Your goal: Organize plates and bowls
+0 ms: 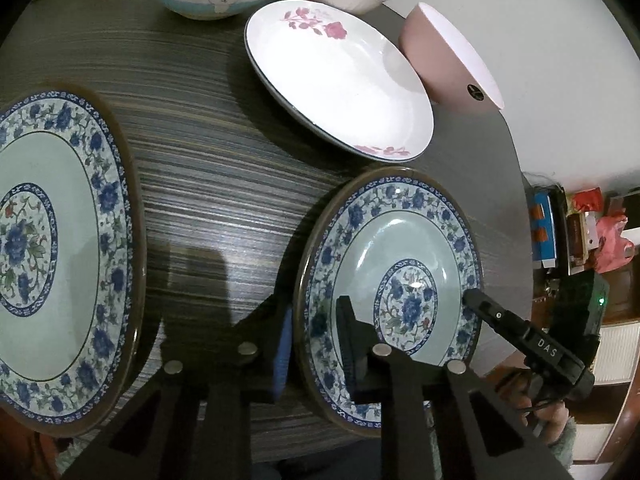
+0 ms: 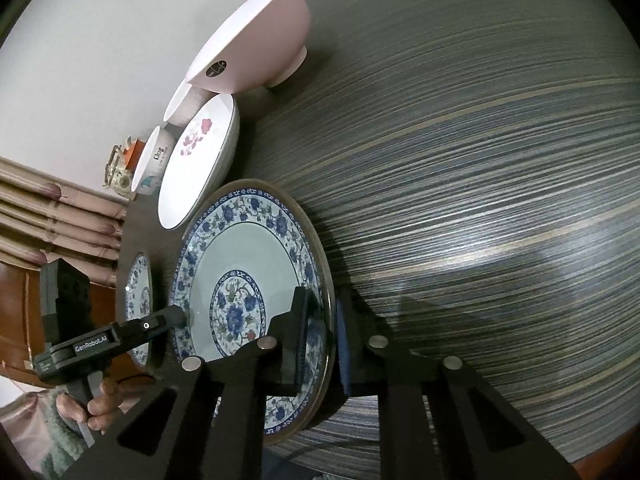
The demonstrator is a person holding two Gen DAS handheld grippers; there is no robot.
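Each hand-held gripper, left (image 1: pixel 312 344) and right (image 2: pixel 320 336), clamps an opposite rim of the blue-flowered plate (image 1: pixel 404 264), seemingly sharing its weight for lifting off the bench (image 1: pixel 224 184).

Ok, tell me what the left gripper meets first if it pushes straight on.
The blue-and-white floral porcelain plate: its rim sits between the left gripper's fingers; beyond, probably the dark striped tabletop.

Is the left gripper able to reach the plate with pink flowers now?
Probably not: the left gripper is shut on the blue-patterned plate; it must release first. The pink-flower plate lies unobstructed beyond.
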